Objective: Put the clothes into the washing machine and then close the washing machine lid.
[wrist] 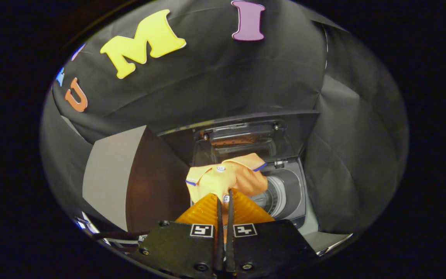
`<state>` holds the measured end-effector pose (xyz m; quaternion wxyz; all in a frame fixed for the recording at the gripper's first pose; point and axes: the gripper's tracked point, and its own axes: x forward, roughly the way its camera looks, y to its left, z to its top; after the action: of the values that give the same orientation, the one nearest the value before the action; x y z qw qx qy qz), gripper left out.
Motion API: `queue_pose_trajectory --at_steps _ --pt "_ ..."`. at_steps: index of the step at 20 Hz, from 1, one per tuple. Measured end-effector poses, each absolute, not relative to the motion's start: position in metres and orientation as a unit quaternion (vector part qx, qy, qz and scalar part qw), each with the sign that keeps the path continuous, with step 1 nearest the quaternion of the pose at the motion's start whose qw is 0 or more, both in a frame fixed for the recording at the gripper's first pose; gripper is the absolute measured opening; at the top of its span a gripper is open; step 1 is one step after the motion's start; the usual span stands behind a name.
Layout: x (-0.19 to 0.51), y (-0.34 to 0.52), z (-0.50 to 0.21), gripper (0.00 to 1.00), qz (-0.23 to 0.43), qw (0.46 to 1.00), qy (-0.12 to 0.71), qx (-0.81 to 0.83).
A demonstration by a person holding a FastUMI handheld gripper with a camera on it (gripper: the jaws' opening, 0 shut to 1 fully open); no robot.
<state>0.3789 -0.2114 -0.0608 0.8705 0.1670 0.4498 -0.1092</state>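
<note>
A small orange shirt [227, 179] with white buttons and blue-edged sleeves hangs from my gripper [225, 198], which is shut on its cloth. The shirt is held over the open top of a small grey washing machine [292, 193]. The machine's round drum [275, 197] shows just to the right of the shirt. Its dark lid [246, 133] stands raised behind the shirt, beyond the fingers. The shirt hides the left part of the opening.
A brown and grey panel [130, 182] stands to the left of the machine. Black cloth wall [347, 155] rises behind and to the right of the machine. A pale surface edge [331, 240] shows near the right finger.
</note>
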Motion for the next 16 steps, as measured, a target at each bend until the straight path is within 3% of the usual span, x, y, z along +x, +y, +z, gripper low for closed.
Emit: queue_pose_trajectory --at_steps 16 --pt "0.418 -0.221 -0.143 0.09 -0.139 0.852 0.465 0.196"
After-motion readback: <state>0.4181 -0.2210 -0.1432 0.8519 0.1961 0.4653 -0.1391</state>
